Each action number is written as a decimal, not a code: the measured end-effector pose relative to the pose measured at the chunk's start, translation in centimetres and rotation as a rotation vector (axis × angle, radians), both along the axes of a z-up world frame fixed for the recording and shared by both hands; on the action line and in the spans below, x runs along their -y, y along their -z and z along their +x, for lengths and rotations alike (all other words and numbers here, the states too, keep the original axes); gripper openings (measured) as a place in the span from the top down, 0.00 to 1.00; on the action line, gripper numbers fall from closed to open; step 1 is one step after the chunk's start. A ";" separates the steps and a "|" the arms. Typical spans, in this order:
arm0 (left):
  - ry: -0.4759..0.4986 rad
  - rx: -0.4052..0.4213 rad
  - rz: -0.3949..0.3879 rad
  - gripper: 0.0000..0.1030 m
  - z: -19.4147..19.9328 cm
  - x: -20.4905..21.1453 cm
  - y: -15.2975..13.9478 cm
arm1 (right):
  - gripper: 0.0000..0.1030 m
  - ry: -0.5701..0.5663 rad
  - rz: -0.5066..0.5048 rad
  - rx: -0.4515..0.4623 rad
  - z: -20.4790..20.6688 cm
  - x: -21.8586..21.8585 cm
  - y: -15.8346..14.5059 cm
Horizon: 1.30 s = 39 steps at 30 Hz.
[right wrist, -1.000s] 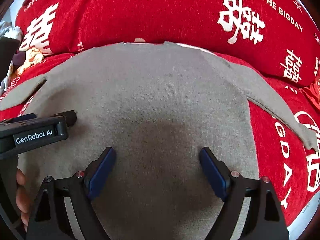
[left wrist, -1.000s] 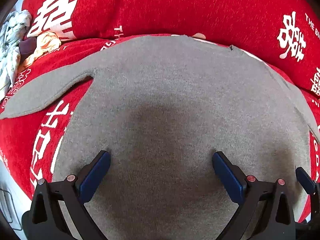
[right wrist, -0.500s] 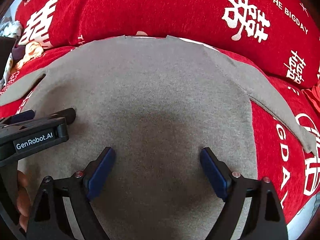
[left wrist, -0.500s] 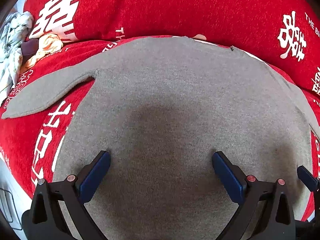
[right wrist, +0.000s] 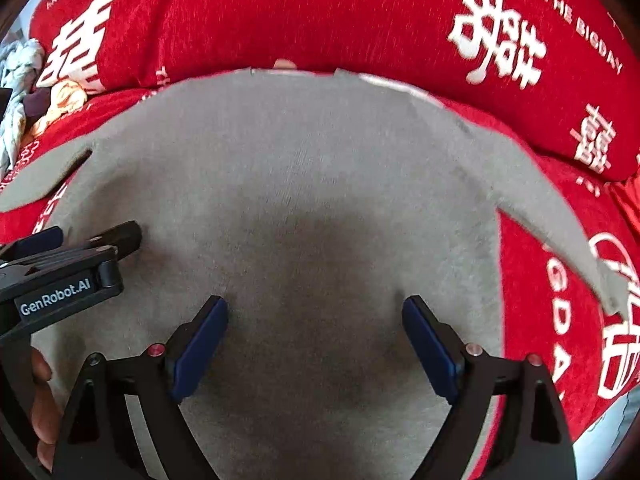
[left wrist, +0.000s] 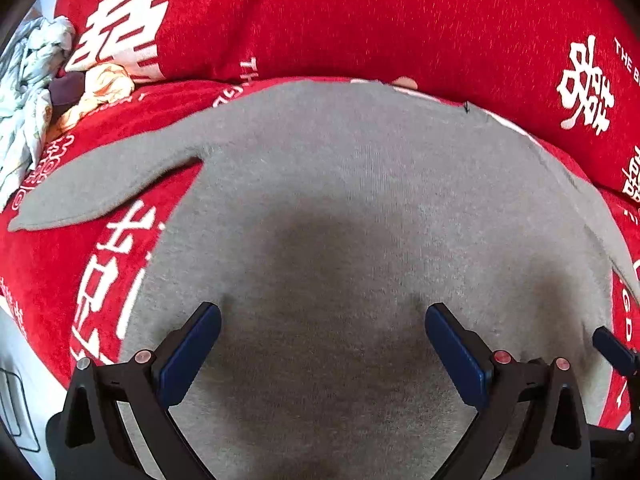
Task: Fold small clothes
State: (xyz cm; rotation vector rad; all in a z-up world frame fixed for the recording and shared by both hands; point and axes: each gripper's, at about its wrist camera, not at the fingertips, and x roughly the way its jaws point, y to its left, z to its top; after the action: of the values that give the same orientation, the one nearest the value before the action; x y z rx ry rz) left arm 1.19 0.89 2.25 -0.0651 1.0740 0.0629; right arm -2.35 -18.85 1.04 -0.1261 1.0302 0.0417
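Currently the grey sweater (left wrist: 352,208) lies spread flat, front or back side up I can't tell, on a red bed cover (left wrist: 48,272) printed with white characters and "THE BIGDAY" text. Neckline points away from both cameras, toward a long red pillow (right wrist: 320,16) in the same print, which sits along the far edge. Left sleeve (left wrist: 100,188) lies out to the side on the cover, angled down and away from the body; right sleeve (right wrist: 560,216) does the same on the other side, cuff ending near a white character. Left tongs (left wrist: 322,344) hover low over the lower body of the sweater, blue pads (left wrist: 188,356) wide apart, nothing between them. Right tongs (right wrist: 316,342) same deal: blue pads (right wrist: 430,352) spread wide, nothing gripped, over the lower middle of the sweater. Whether either set of tips touches the knit, can't tell; a dark shadow sits on the fabric under each. In the right wrist view the left unit shows at the left edge with a "GenRobot.AI" label (right wrist: 56,298), a hand (right wrist: 42,400) partly visible behind it. In the left wrist view one blue tip of the right tongs peeks in at the right edge. A heap of crumpled clothes (left wrist: 36,92), pale and orange pieces, sits at the far left of the bed, well apart from the sweater.
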 end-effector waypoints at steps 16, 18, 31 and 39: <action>0.023 0.037 0.039 0.01 0.6 2.4 -3.4 | 0.12 0.051 0.017 0.097 1.2 2.1 -4.1; 0.027 0.036 0.045 0.01 0.8 3.0 -3.6 | 0.12 0.058 0.011 0.109 1.2 2.5 -4.4; 0.063 0.040 0.049 0.01 1.6 7.2 -5.1 | 0.12 0.145 0.037 0.154 1.4 7.1 -5.7; 0.106 0.039 0.063 0.01 2.1 11.0 -5.5 | 0.12 0.226 0.066 0.169 1.2 11.3 -6.1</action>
State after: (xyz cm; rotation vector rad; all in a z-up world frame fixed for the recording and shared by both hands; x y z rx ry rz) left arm 3.24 -10.11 7.76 0.0467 1.0338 -0.0001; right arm -1.17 -30.20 7.09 0.0466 0.8677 -0.1385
